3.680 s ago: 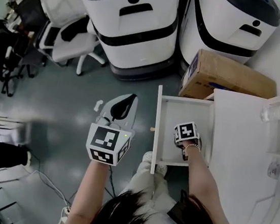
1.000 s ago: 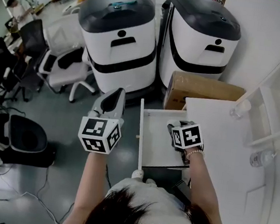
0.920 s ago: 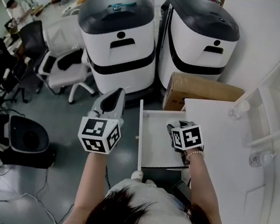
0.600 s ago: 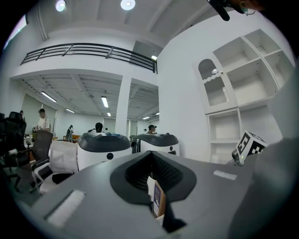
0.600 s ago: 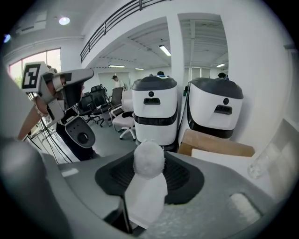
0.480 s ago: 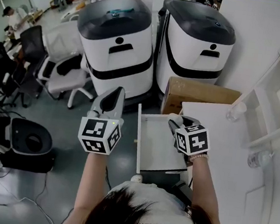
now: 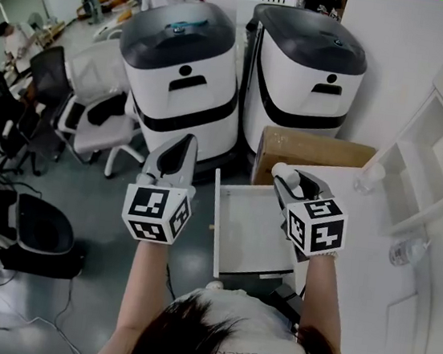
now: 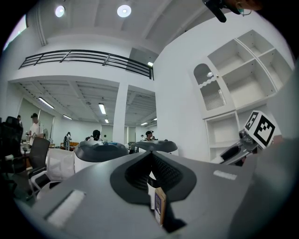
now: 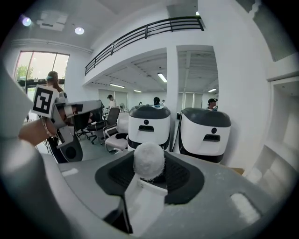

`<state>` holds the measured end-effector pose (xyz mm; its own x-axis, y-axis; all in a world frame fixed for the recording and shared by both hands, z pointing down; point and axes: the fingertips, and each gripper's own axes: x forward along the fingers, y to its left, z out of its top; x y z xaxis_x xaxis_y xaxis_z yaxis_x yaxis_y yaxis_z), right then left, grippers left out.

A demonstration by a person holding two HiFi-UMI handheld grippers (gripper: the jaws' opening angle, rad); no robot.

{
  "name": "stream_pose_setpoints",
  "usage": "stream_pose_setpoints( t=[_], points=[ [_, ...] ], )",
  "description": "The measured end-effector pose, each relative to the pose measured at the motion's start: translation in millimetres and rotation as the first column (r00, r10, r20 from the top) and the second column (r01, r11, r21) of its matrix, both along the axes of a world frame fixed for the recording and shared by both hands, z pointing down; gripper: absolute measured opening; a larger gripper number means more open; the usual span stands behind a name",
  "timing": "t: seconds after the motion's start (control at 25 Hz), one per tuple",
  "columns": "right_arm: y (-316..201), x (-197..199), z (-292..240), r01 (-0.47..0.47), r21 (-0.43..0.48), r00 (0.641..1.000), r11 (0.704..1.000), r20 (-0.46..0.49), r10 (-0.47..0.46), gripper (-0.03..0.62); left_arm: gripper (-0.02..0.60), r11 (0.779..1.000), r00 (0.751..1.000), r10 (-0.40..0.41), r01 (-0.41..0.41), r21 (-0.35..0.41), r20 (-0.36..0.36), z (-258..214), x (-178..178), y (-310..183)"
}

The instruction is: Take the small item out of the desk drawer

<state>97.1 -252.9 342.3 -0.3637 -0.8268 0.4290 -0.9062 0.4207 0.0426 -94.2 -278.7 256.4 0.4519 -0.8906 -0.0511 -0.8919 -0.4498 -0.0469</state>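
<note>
Flanking the open drawer (image 7: 214,220), two claws held up.
The left claw (image 7: 187,140) hangs over the floor (image 7: 113,198) left of the drawer, jaws pressed together with nothing between. The right claw (image 7: 286,181) pinches the small item (image 7: 279,170), a white fluffy ball with a white tag (image 9: 142,200), above the drawer's far right corner by the tabletop (image 7: 373,257).

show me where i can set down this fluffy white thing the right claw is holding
Bare for the fluffy white thing: the white desktop between the open drawer and the shelf unit, just right of the right claw; the drawer floor too. Crowded: the desk's far corner with the clear cup near the cardboard box, and the bottle by the shelf unit.
</note>
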Motion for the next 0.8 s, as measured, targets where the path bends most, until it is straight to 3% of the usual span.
stream_pose_setpoints(
  t=[0.36, 0.64, 0.8],
  points=[
    [9.5, 9.8, -51.8, -0.032, 0.218, 0.998, 0.976, 0.055, 0.020, 0.169, 0.015, 0.999, 1.000, 0.004, -0.004, 0.053, -0.005, -11.9, 3.3, 3.5],
    [16.9, 21.5, -83.0, -0.082, 0.361, 0.995, 0.929, 0.087, 0.054, 0.169, 0.015, 0.996, 1.000, 0.013, -0.012, 0.090, -0.005, -20.6, 5.0, 7.5],
    [22.0, 26.0, -102.0, -0.102, 0.451, 0.993, 0.887, 0.092, 0.068, 0.169, 0.014, 0.994, 1.000, 0.014, -0.013, 0.113, -0.007, -26.2, 4.5, 8.6]
  ],
)
